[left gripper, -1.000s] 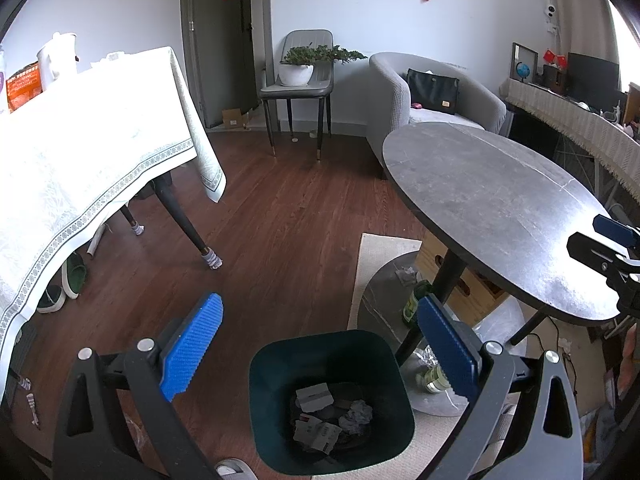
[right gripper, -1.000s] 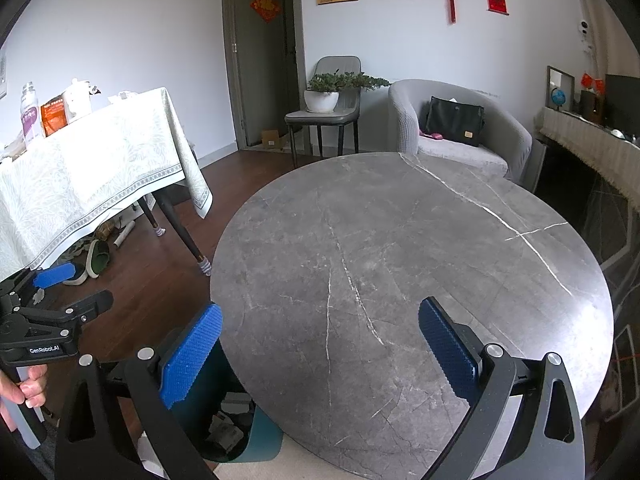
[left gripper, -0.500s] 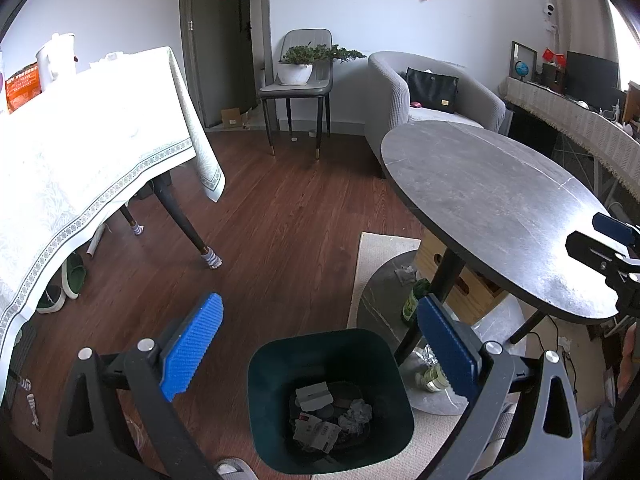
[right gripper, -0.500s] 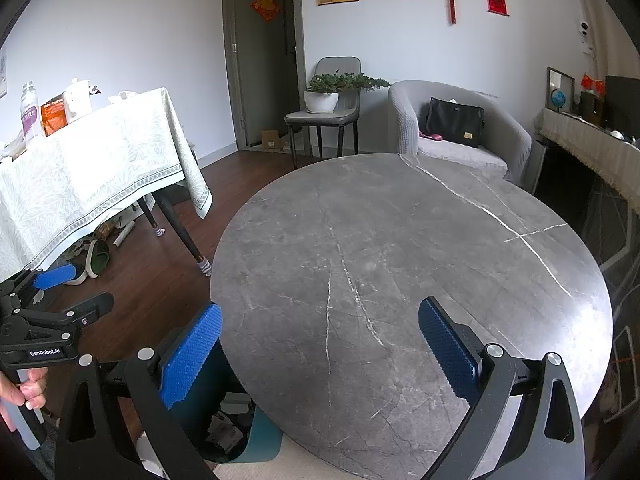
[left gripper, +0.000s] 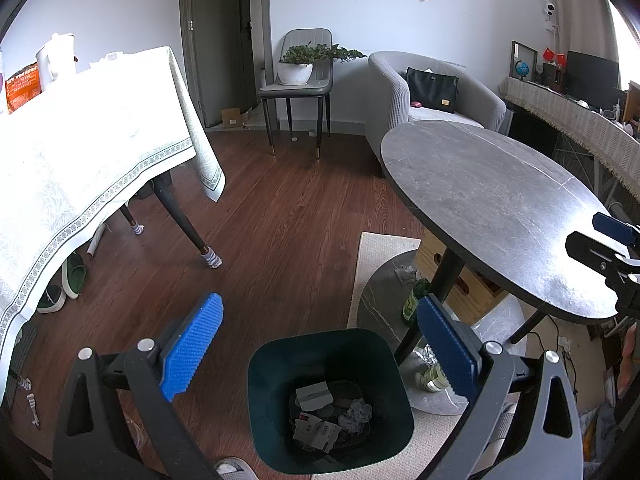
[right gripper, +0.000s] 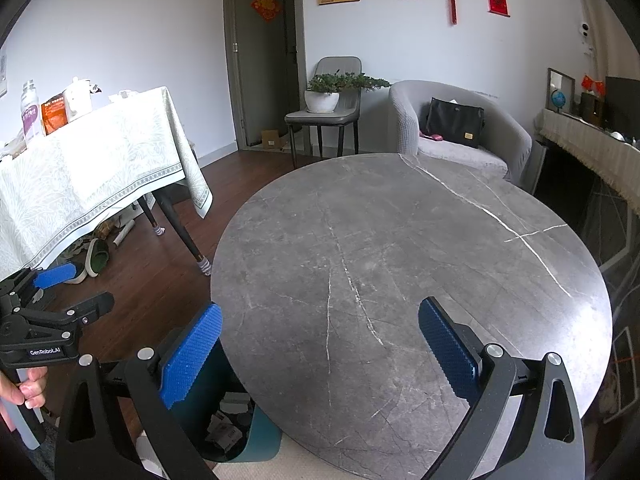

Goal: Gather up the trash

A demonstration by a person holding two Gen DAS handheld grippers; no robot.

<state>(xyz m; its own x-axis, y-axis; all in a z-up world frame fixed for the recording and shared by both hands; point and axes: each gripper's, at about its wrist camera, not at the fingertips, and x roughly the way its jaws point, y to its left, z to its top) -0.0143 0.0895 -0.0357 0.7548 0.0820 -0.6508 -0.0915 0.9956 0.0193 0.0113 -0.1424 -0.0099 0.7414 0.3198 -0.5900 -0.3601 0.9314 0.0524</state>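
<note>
A dark green trash bin (left gripper: pixel 276 368) stands on the floor beside the round grey table (left gripper: pixel 492 204). It holds crumpled paper and small cartons (left gripper: pixel 328 416). My left gripper (left gripper: pixel 320 348) is open and empty, held above the bin. My right gripper (right gripper: pixel 320 348) is open and empty over the near edge of the grey tabletop (right gripper: pixel 400 248). The bin shows partly under the table edge in the right wrist view (right gripper: pixel 260 436). Each gripper also shows in the other's view: the left (right gripper: pixel 60 292) and the right (left gripper: pixel 600 240).
A table with a white cloth (left gripper: pixel 80 152) stands at left, shoes (left gripper: pixel 72 276) under it. Bottles (left gripper: pixel 412 304) and a crumpled scrap (left gripper: pixel 406 274) lie at the round table's base. A chair with a plant (left gripper: pixel 300 68) and a grey armchair (left gripper: pixel 432 92) stand at the back.
Both views have barely shifted. Both grippers stay open and empty.
</note>
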